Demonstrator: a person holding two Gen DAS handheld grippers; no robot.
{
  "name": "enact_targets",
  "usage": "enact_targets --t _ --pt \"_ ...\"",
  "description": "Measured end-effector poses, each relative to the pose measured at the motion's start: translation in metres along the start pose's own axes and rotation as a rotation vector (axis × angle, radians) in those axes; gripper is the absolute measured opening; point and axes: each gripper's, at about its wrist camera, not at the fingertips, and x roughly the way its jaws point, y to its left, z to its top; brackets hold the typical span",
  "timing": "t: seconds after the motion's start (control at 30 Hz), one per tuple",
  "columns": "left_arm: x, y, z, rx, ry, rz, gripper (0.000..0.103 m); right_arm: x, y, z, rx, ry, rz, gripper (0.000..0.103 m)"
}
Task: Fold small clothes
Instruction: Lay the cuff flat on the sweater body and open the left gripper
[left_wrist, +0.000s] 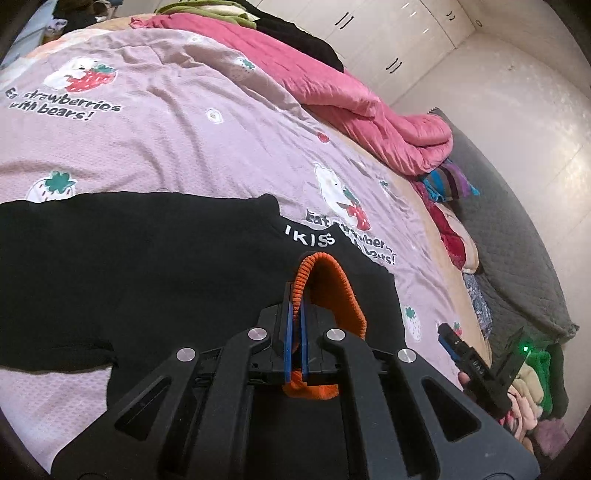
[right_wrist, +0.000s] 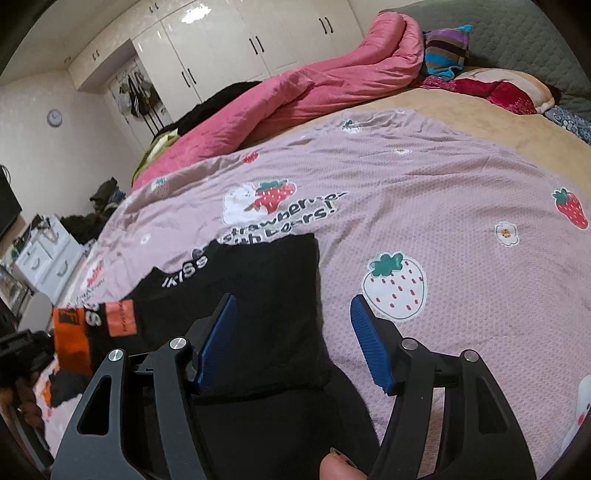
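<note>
Left wrist view: the left claw is clamped on the orange ribbed cuff of the black garment lying just ahead on the bed. The thin pinch could slip as the cuff lifts. The right claw hangs half-open, empty, over the garment's edge.

The left gripper has its jaws clamped on the orange ribbed cuff of the black garment, which lies spread on the pink strawberry bedspread.
</note>
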Motion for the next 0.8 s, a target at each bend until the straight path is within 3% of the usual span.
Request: enact_targets --t 0.4,0.67,0.8 --pt "-0.017 0.017 0.009 -0.038 -0.050 0.059 0.000 0.026 0.037 -0.022 -0.127 0.089 0.017 0.063" --pt "0.026 -0.006 -0.017 0.070 0.086 0.091 0.014 0.039 0.061 -0.034 -0.197 0.138 0.056 0.063" --pt "0.051 -0.006 -0.034 0.129 0.157 0.194 0.019 0.047 0.063 -0.038 -0.207 0.179 0.056 0.063"
